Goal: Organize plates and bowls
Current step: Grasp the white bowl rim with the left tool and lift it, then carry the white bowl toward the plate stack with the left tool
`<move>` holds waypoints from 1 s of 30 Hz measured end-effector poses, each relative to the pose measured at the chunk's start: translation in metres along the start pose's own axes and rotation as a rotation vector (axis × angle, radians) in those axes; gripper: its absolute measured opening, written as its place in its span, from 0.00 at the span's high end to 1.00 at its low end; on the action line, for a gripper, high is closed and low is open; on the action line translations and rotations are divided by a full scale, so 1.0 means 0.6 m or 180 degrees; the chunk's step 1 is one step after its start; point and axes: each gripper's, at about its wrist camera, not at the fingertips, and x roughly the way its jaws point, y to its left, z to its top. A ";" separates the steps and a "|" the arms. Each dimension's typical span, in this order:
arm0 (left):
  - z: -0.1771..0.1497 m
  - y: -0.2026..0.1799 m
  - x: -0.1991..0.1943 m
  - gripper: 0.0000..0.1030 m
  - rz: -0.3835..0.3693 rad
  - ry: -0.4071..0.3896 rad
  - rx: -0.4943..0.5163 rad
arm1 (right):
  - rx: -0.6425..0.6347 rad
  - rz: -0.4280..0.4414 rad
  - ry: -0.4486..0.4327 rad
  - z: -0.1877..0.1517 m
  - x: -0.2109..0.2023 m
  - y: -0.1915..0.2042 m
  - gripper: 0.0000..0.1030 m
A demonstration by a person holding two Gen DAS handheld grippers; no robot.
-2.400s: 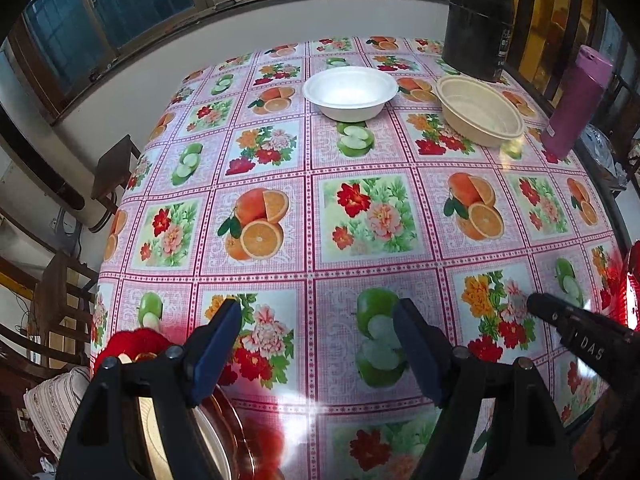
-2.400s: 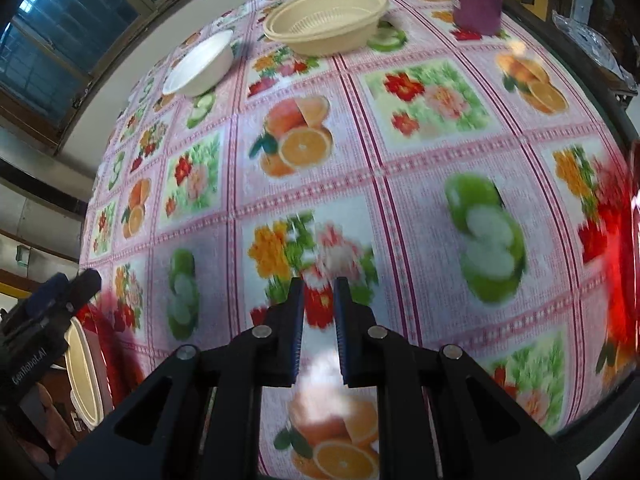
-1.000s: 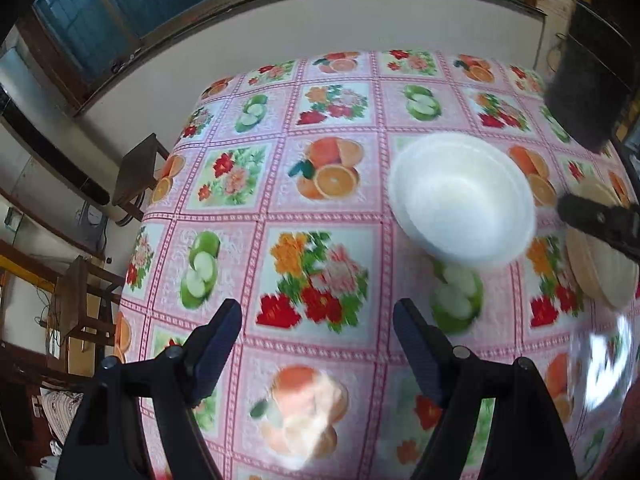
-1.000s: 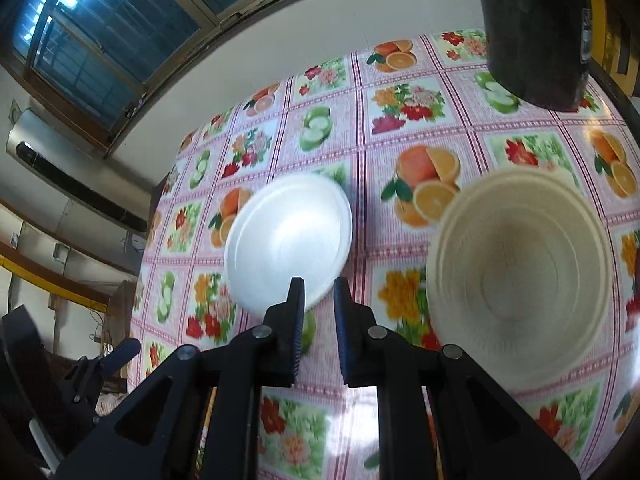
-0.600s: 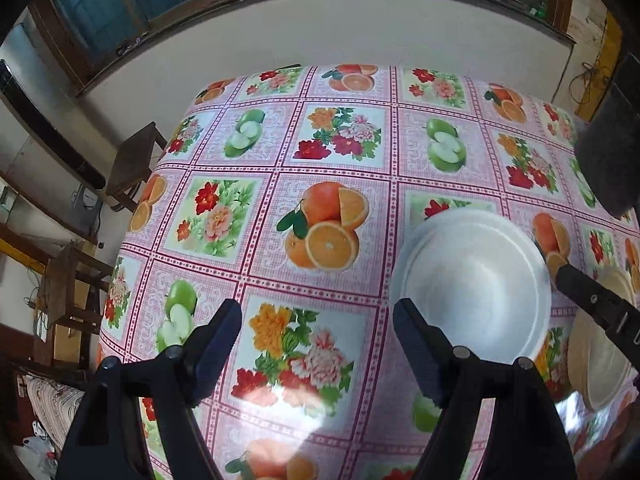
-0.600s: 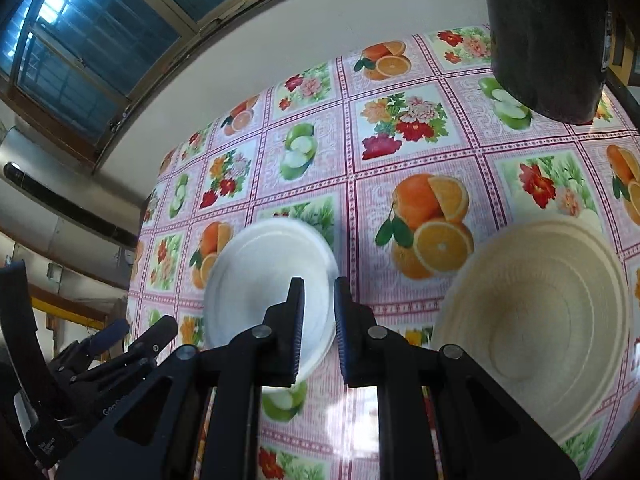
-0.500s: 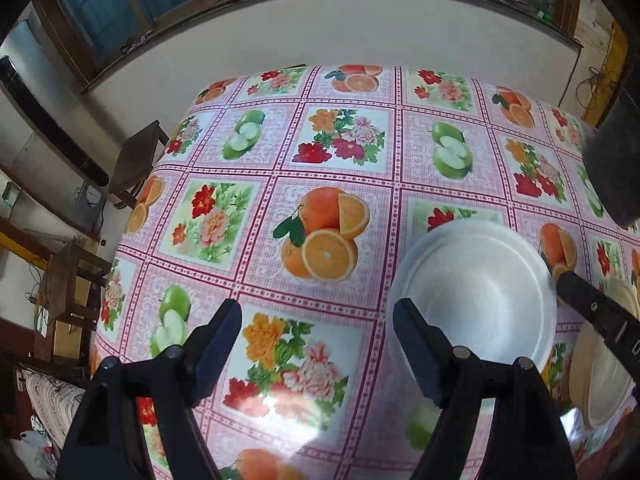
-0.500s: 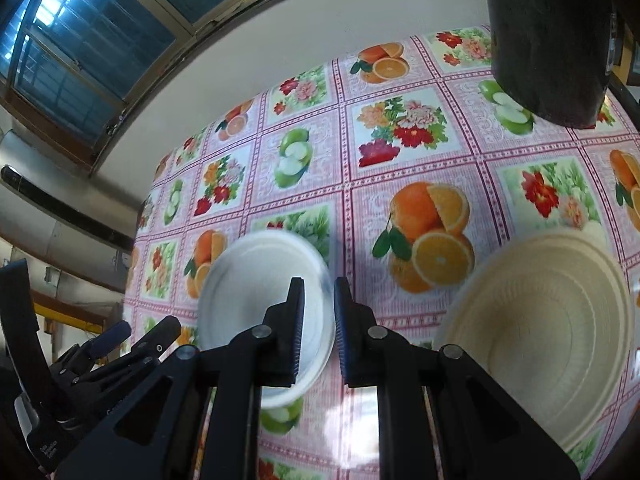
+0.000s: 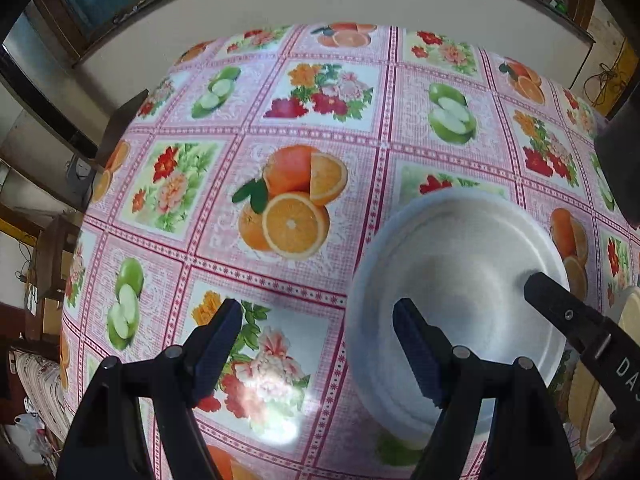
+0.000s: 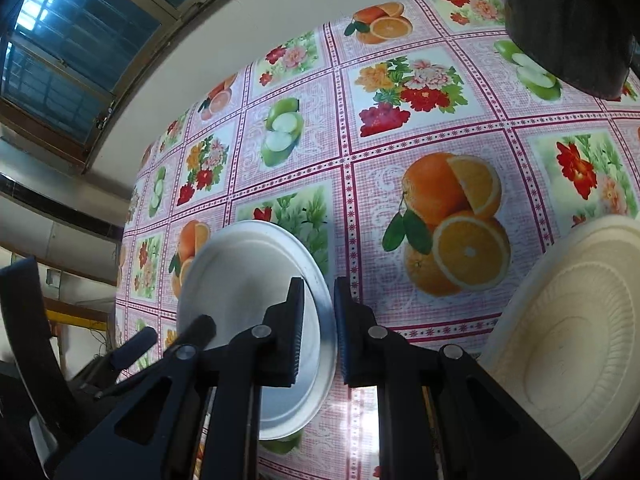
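Left-wrist view, from left to right: tablecloth (image 9: 168,184) printed with squares of fruit and flowers fills the frame. Left gripper (image 9: 320,344) occupies the lower centre with its jaws spread wide and nothing between them. Its left finger (image 9: 216,344) is over a flower square at lower left; its right finger (image 9: 416,356) overlaps the left part of the white bowl (image 9: 460,280), which sits on the cloth at centre right. Rim of the bowl nearest the camera passes between the two fingers, but whether either finger touches it cannot be told. One dark finger of the right gripper (image 9: 560,312) enters from the right edge, its tip over the right rim of the same bowl. Cream edge of a second bowl shows at the far right edge, and a dark container at upper right.

Right-wrist view, from left to right: the left gripper (image 10: 160,340) appears at lower left, its finger tips at the near-left rim of the white bowl (image 10: 240,280). Right gripper (image 10: 316,332) sits at lower centre with its jaws narrow, a slim gap between them; the right rim of the white bowl lies in that gap, and contact cannot be judged. Cream ribbed bowl (image 10: 568,328) rests on the cloth at lower right, apart from both tools. Dark container (image 10: 568,20) stands at upper right.
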 end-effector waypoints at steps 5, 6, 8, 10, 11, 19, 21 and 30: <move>-0.020 0.005 0.007 0.26 -0.0107 0.0118 -0.0005 | 0.0037 0.0055 0.0047 -0.019 -0.003 0.003 0.84; -0.025 0.005 0.006 0.29 -0.0134 0.0118 0.0016 | 0.0022 0.0062 0.0049 -0.023 -0.004 0.005 0.84; -0.038 0.003 0.007 0.41 -0.0198 0.0159 0.0085 | 0.0053 0.0104 0.0087 -0.037 -0.007 0.004 0.89; -0.051 0.002 0.004 0.50 -0.0284 0.0165 0.0144 | 0.0092 0.0124 0.0113 -0.048 -0.008 0.001 0.92; -0.059 0.001 0.001 0.57 -0.0329 0.0170 0.0175 | 0.0128 0.0143 0.0113 -0.057 -0.011 0.000 0.92; -0.163 -0.002 -0.041 0.62 -0.0480 0.0292 0.0391 | 0.0157 0.0107 0.0109 -0.148 -0.063 -0.008 0.92; -0.199 -0.003 -0.055 0.62 -0.0501 0.0310 0.0475 | 0.0174 0.0099 0.0133 -0.178 -0.080 -0.017 0.92; -0.373 -0.007 -0.110 0.62 -0.0509 0.0282 0.0857 | 0.0346 0.0024 0.0237 -0.339 -0.156 -0.071 0.92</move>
